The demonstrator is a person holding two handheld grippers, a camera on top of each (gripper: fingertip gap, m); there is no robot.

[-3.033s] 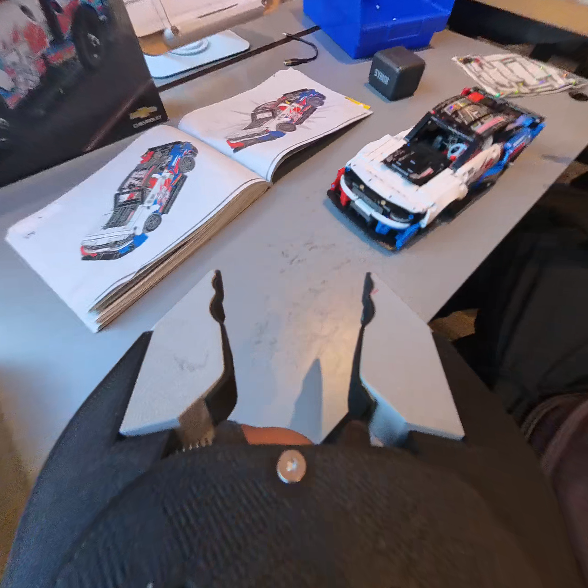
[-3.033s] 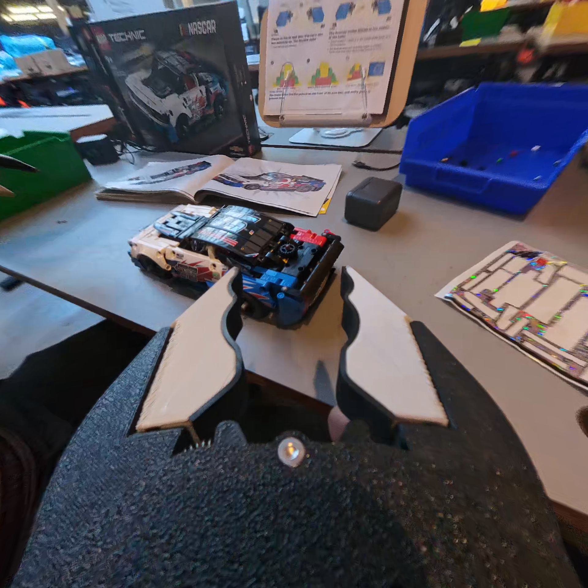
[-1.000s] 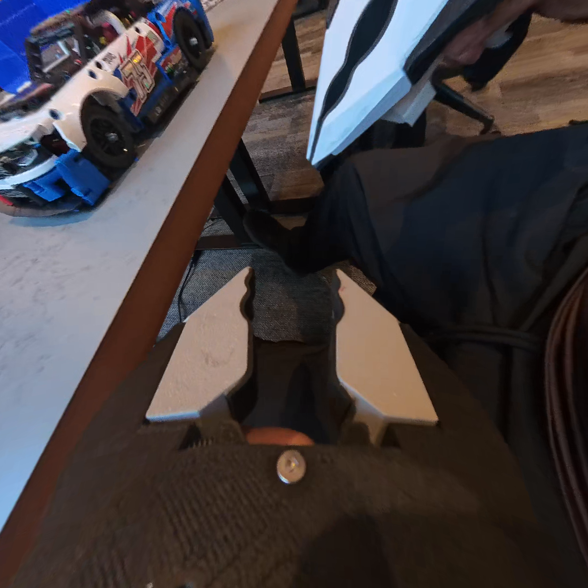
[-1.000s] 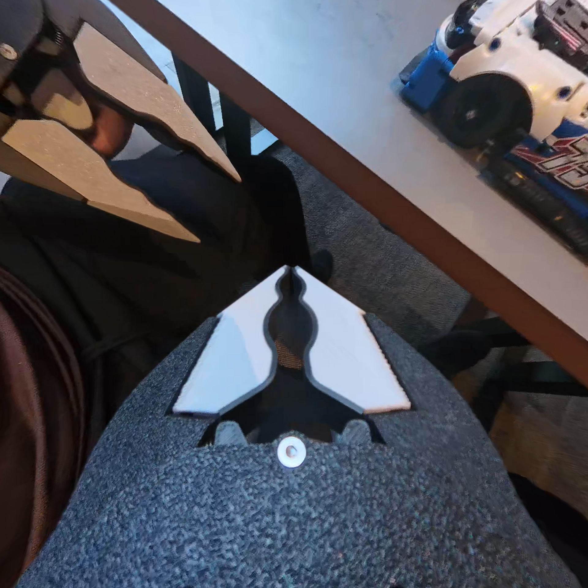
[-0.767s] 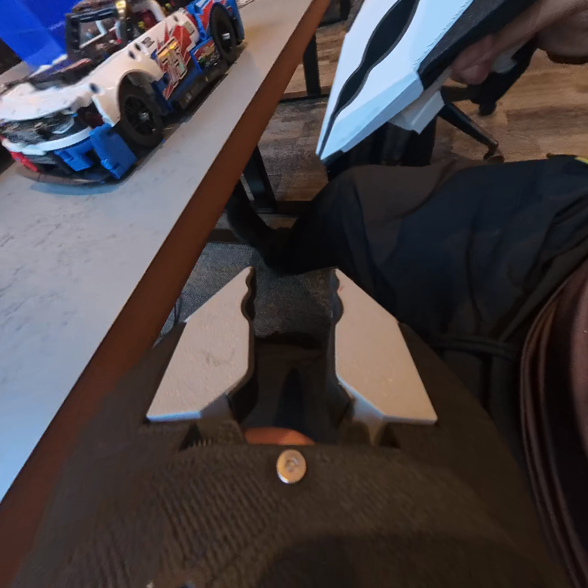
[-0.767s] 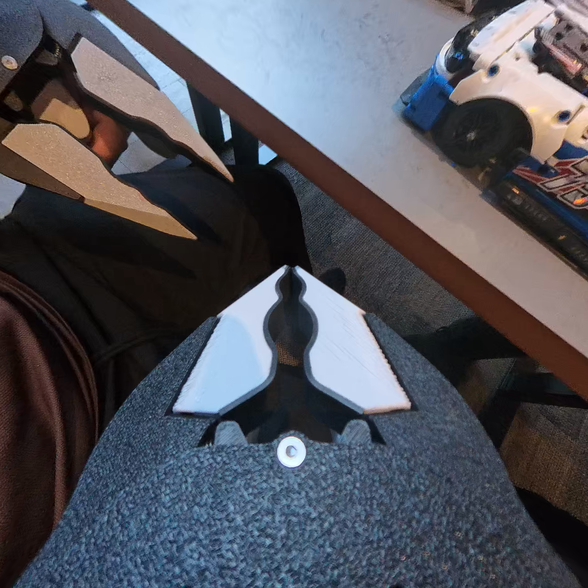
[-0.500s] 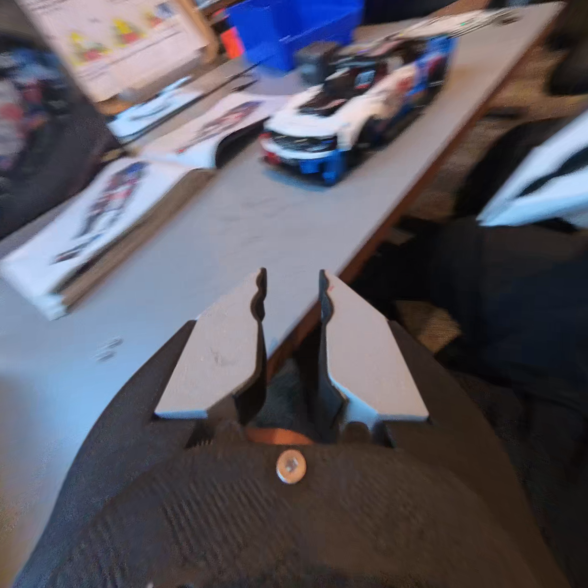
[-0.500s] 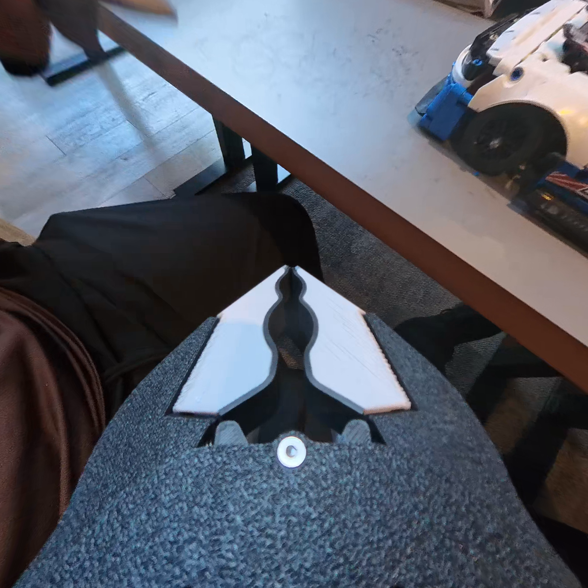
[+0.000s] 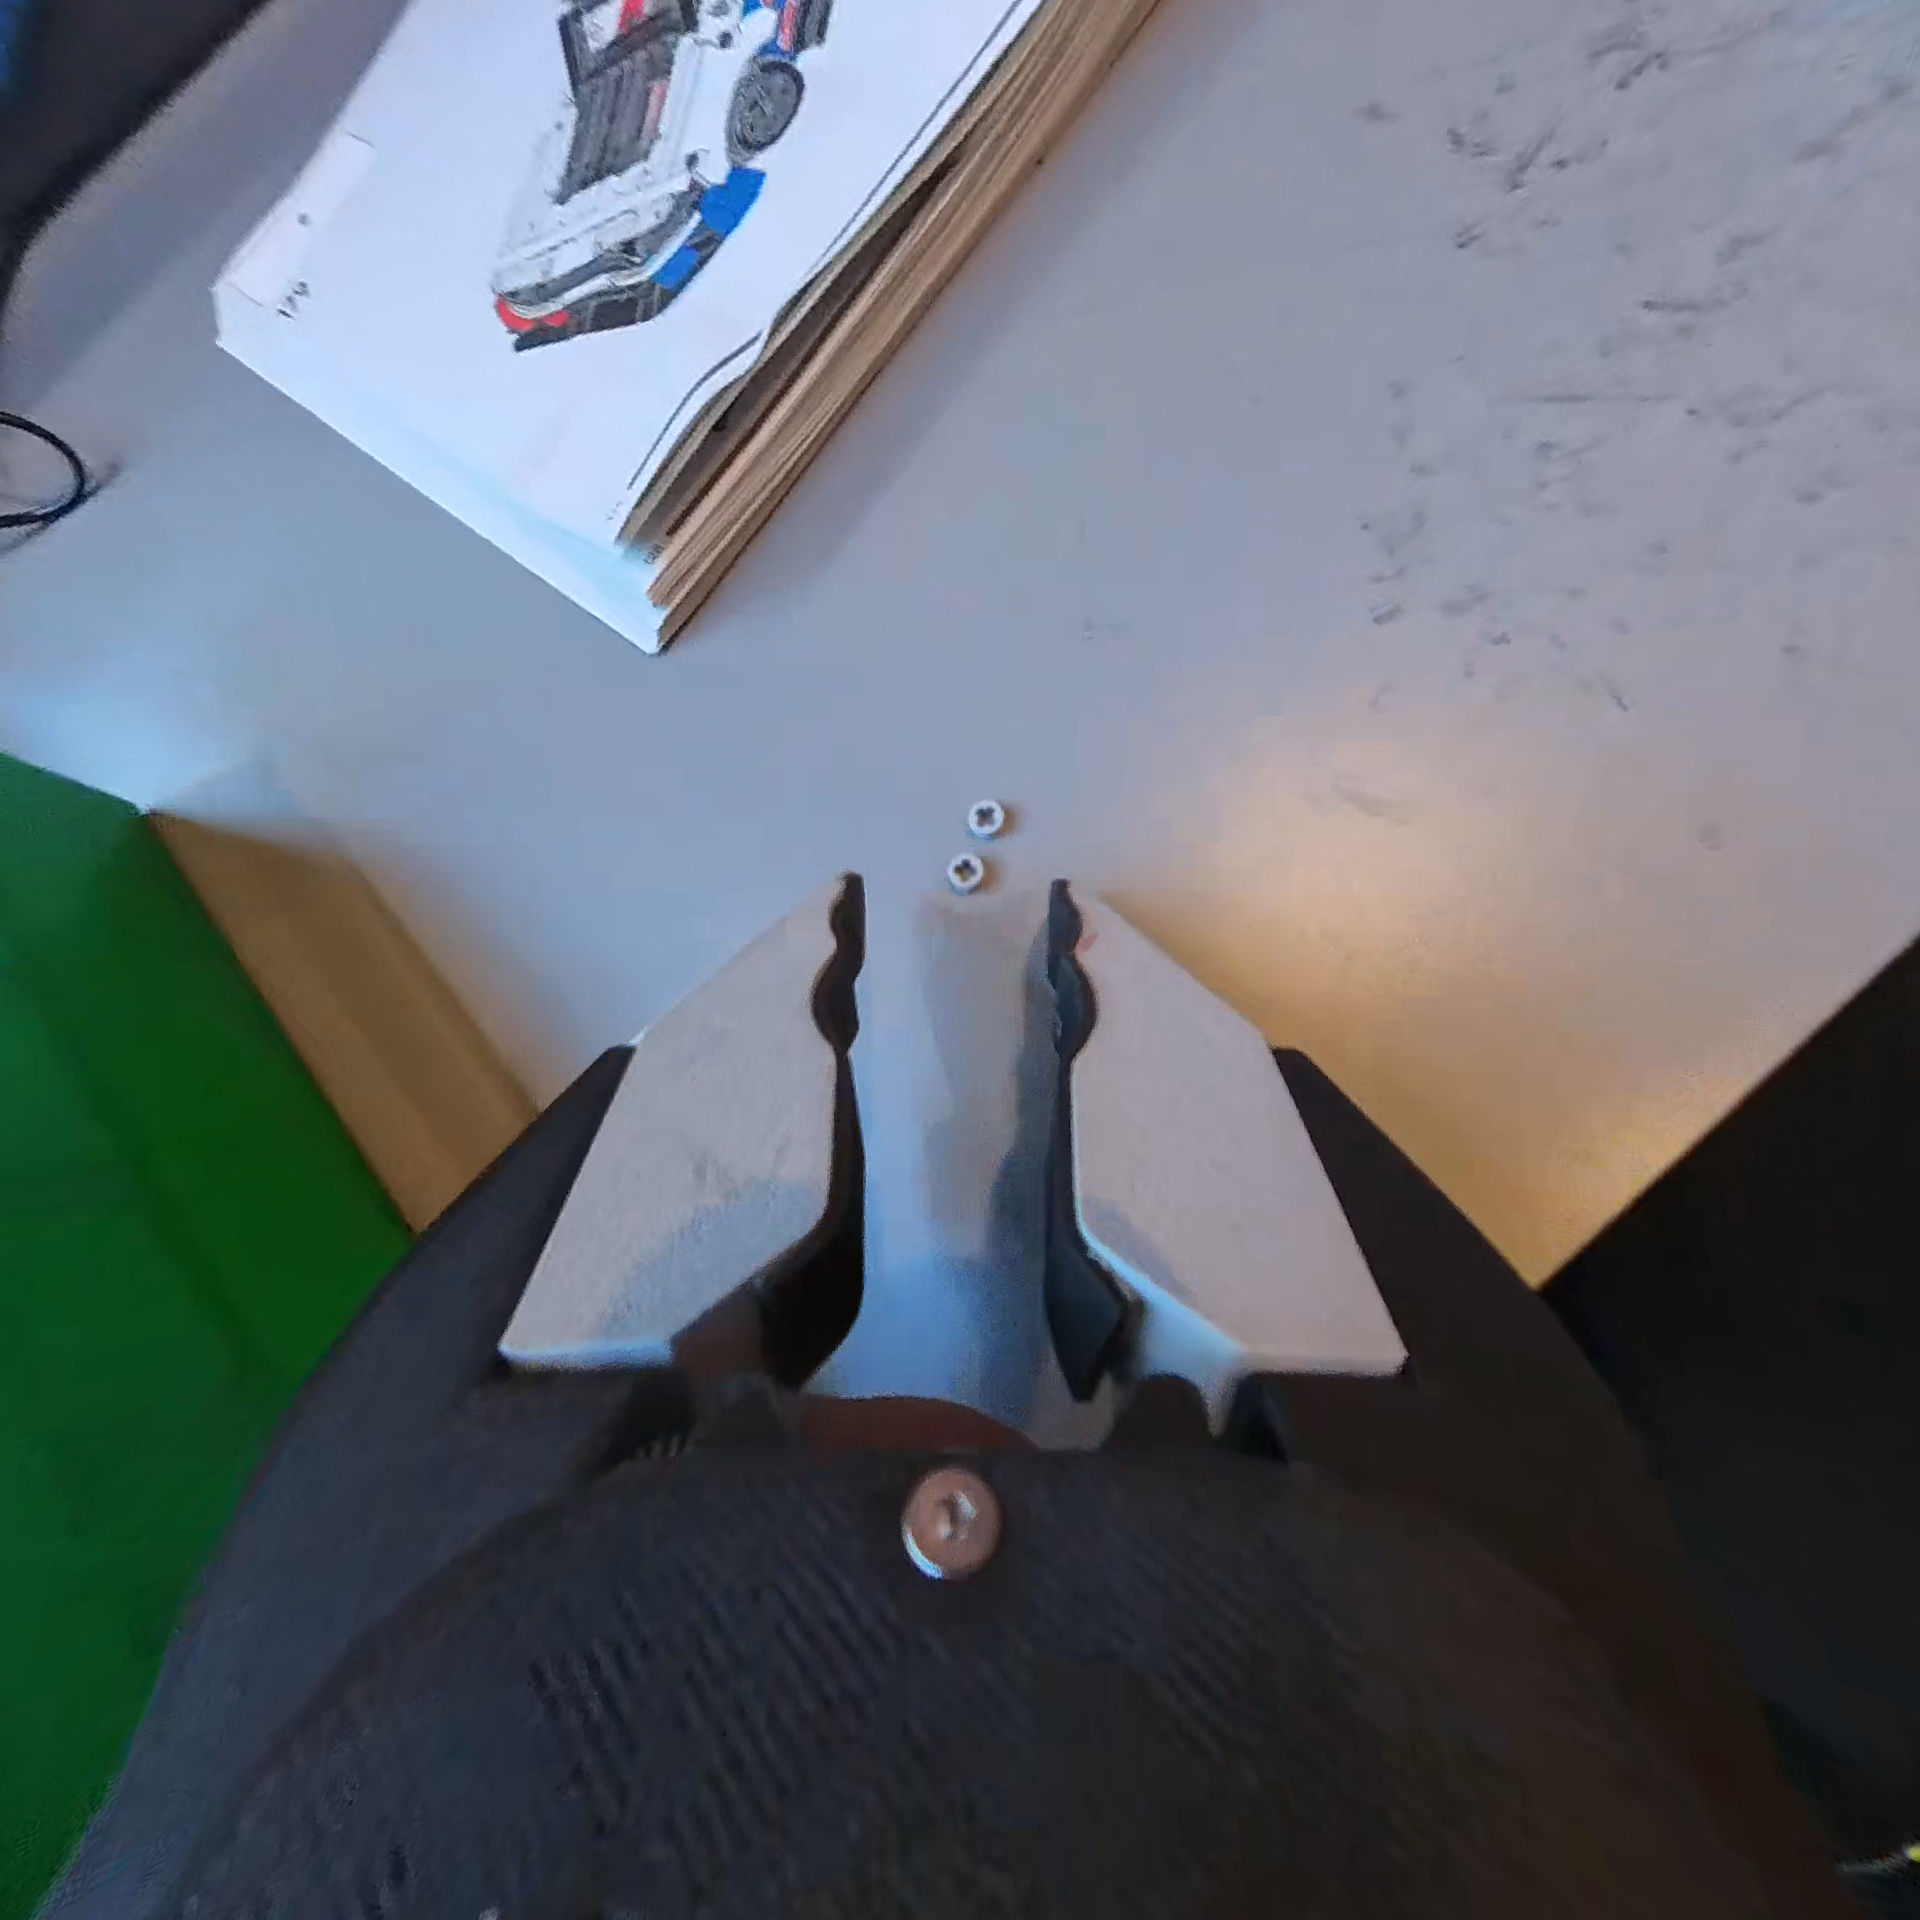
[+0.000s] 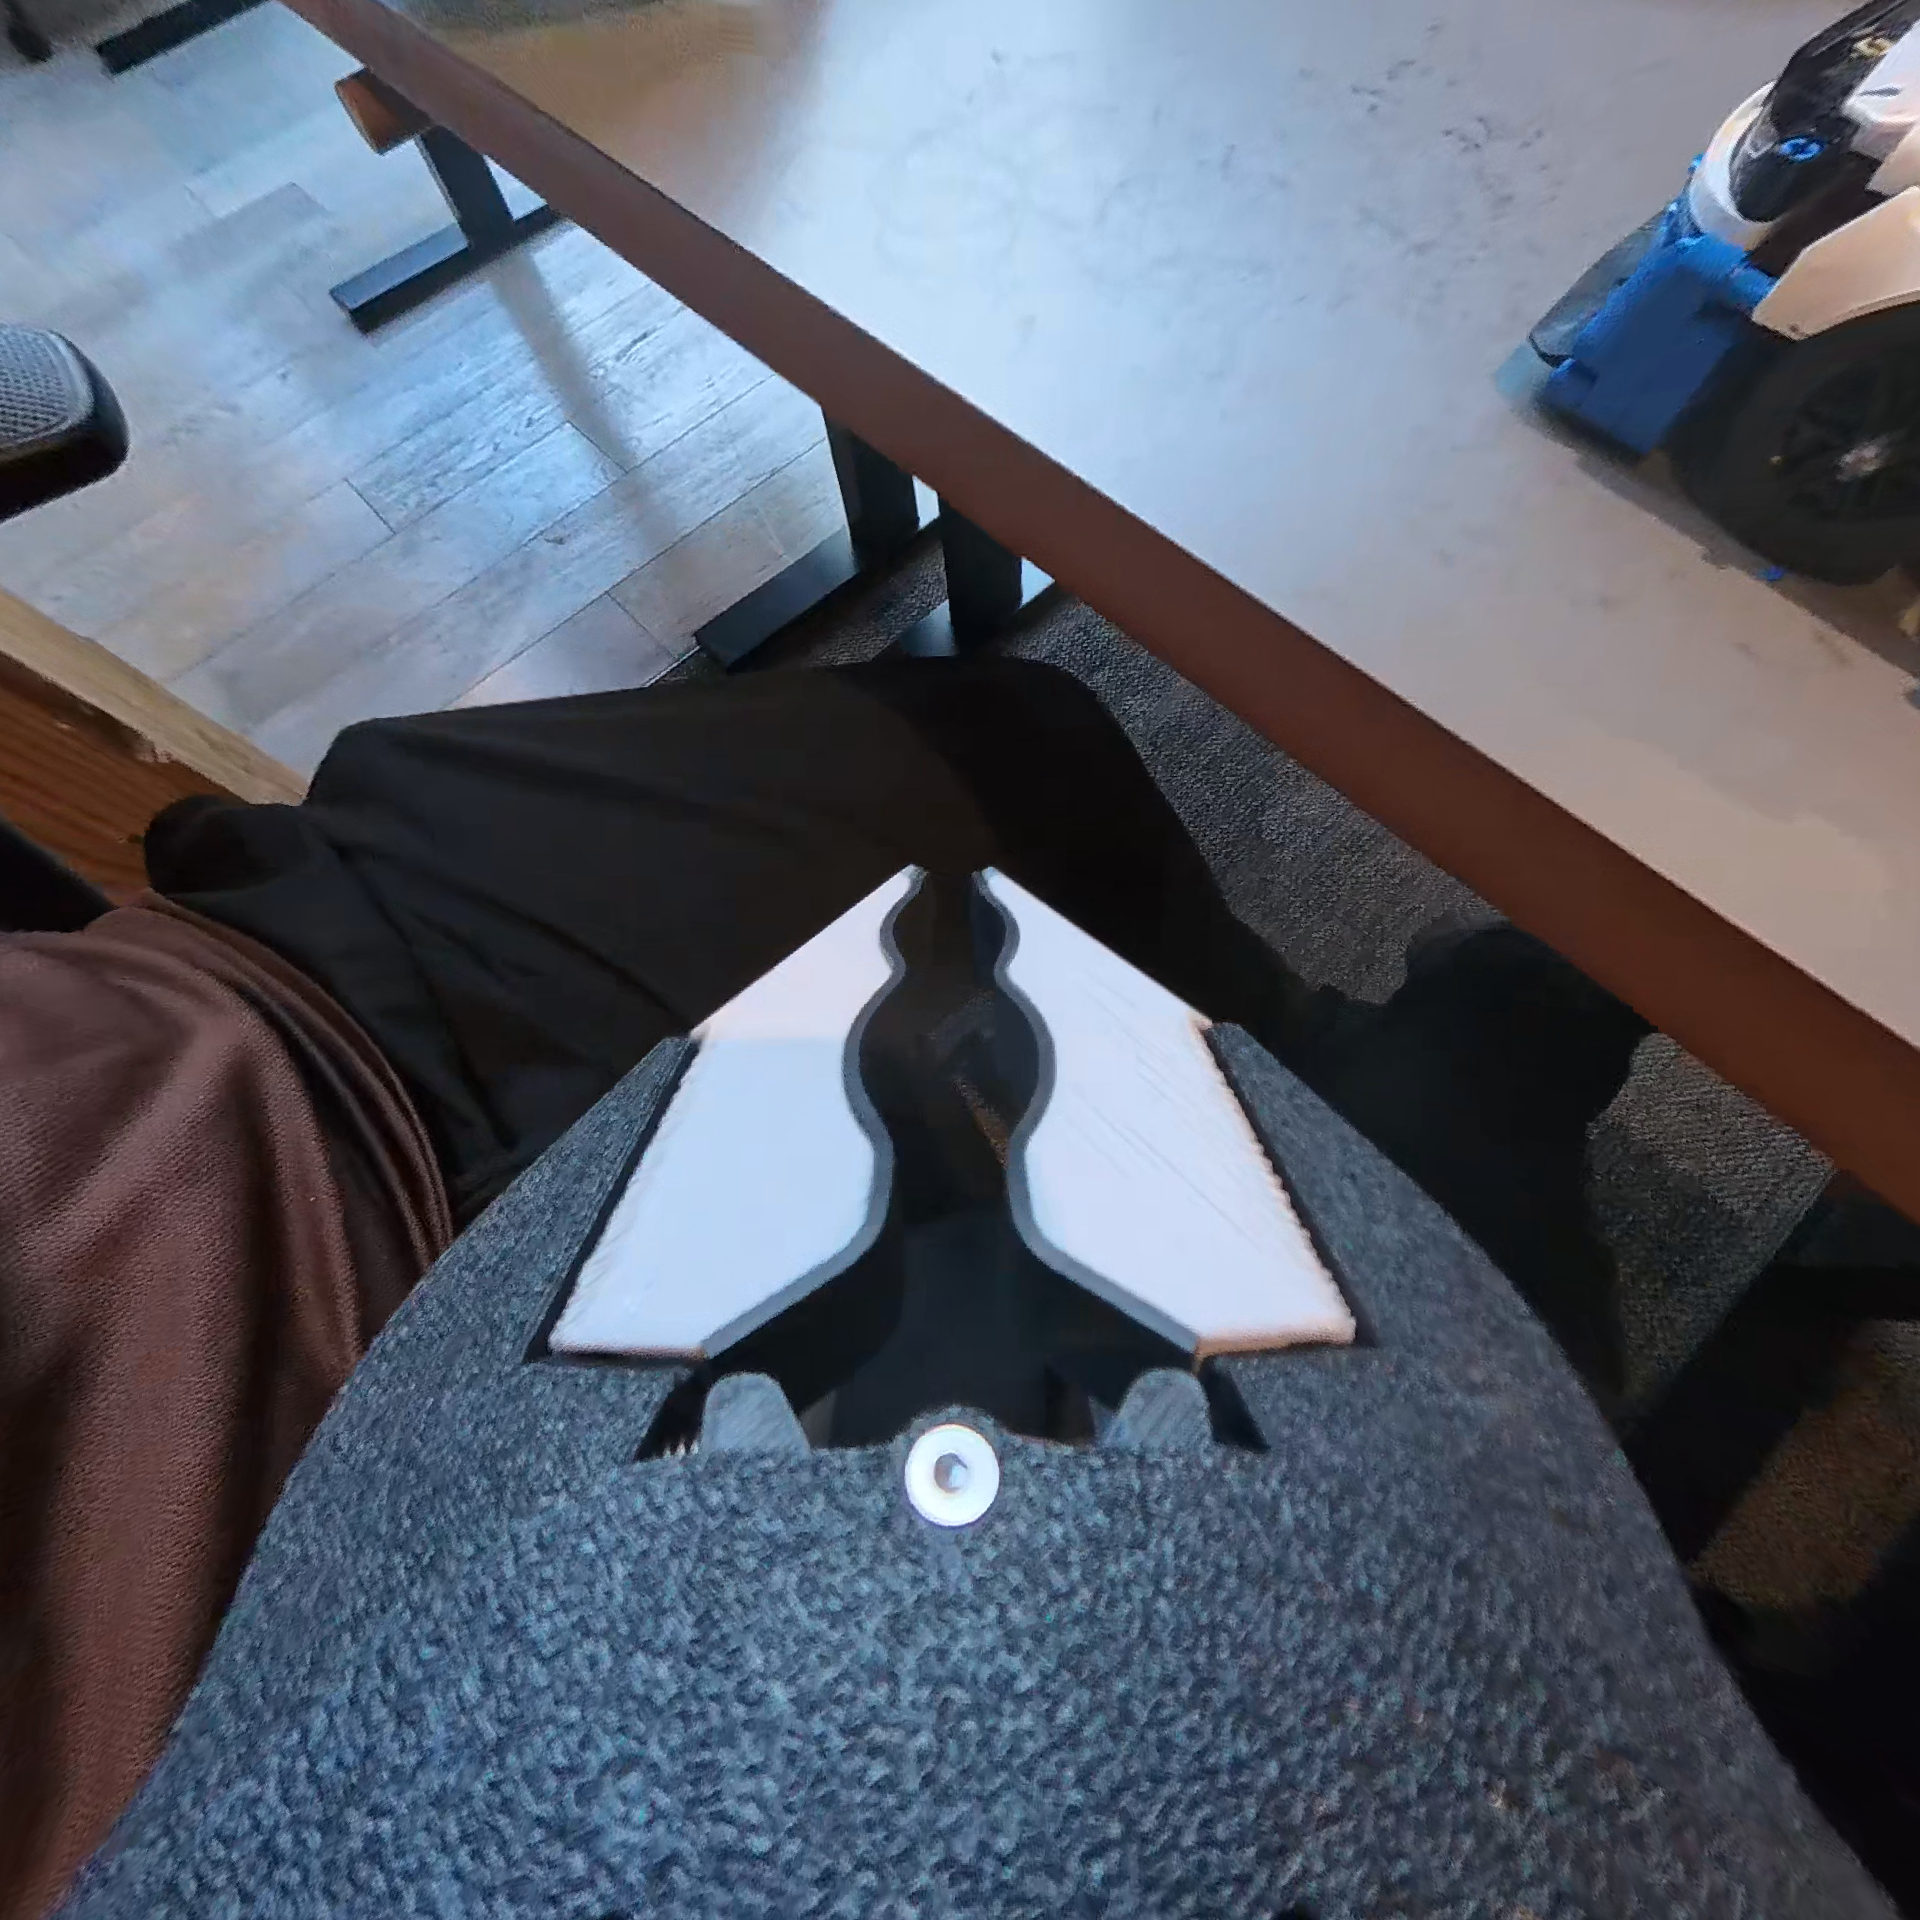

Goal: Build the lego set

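Note:
Two small light-grey round Lego pieces point(image 9: 985, 819) point(image 9: 965, 872) lie side by side on the grey table point(image 9: 1403, 468), just beyond my left gripper's tips. My left gripper point(image 9: 951, 894) hovers over the table, pointing down at them, with a narrow gap between its fingers and nothing in it. My right gripper point(image 10: 951, 878) is shut and empty, held below the table's front edge over a person's dark trousers point(image 10: 623, 852). The built white, blue and black Lego car point(image 10: 1787, 312) stands on the table point(image 10: 1143, 260) at the right wrist view's top right; only its front corner and one wheel show.
An open instruction booklet point(image 9: 623, 260) with a car picture lies on the table beyond the pieces. A green bin point(image 9: 125, 1143) stands at the left beside a wooden edge point(image 9: 343, 1018). The table's brown front edge point(image 10: 1247, 582) runs diagonally above my right gripper. Black table legs point(image 10: 873, 540) stand below. Left tips to right tips: about 35 centimetres.
My left gripper has swung from looking across the table at the car to pointing down at the two small pieces near the booklet. My right gripper has stayed low and shut.

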